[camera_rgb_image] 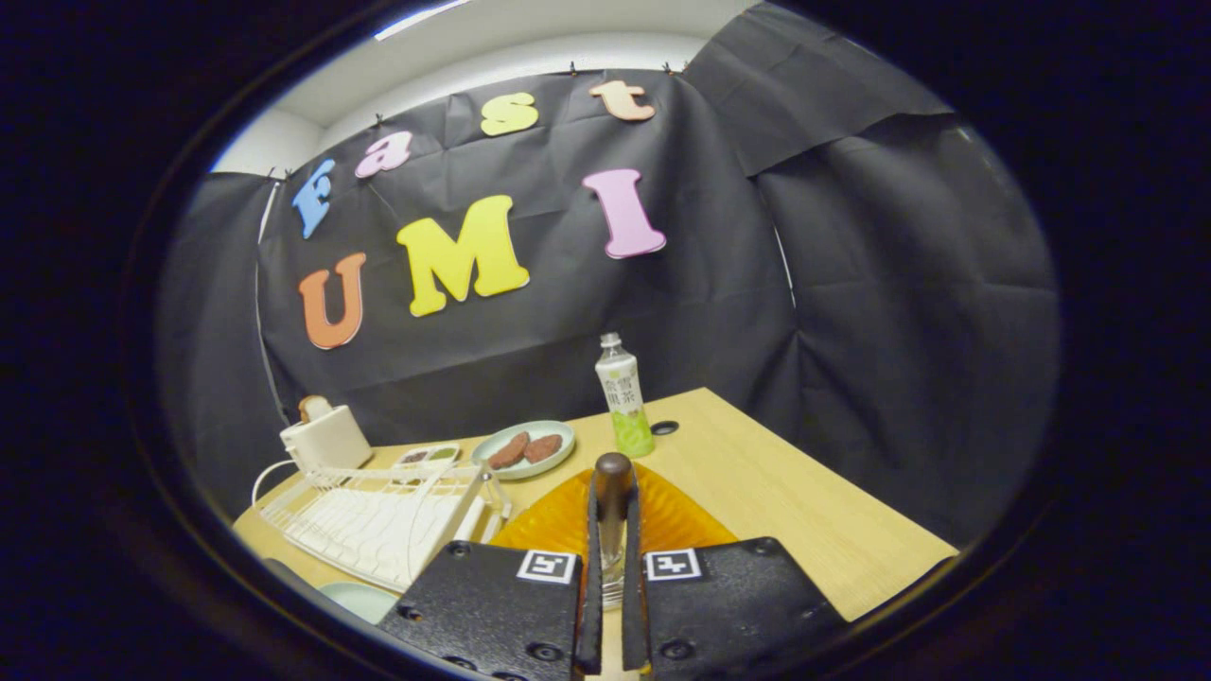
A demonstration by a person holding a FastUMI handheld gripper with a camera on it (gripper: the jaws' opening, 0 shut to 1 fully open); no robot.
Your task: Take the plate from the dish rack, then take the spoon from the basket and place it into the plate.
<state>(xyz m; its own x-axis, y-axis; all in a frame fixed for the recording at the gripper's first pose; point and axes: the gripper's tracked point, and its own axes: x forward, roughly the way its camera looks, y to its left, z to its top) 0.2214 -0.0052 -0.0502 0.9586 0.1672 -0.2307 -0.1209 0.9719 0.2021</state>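
**Spoon in the grip, plate right underneath**

Far left, a white toaster sits at the back of the tabletop, and nearer to me the white dish rack stands with its wires bare. Just behind it there's a small tray, then a pale green dish carrying two brown pieces. Now the middle: my hand-held gripper is clamped tight on the spoon, both fingers squeezing the shaft, the dark rounded handle end poking up ahead of them. Directly below and beyond the fingers lies the orange plate, flat on the wood, just right of the rack. Farther back and a touch right, a drink bottle stands upright.

So I'd say this is the placing step. Best way, by my reckoning: lower steadily over the plate's centre, tilt the spoon down flat, and only then let go, so it doesn't clatter or slide over the rim.
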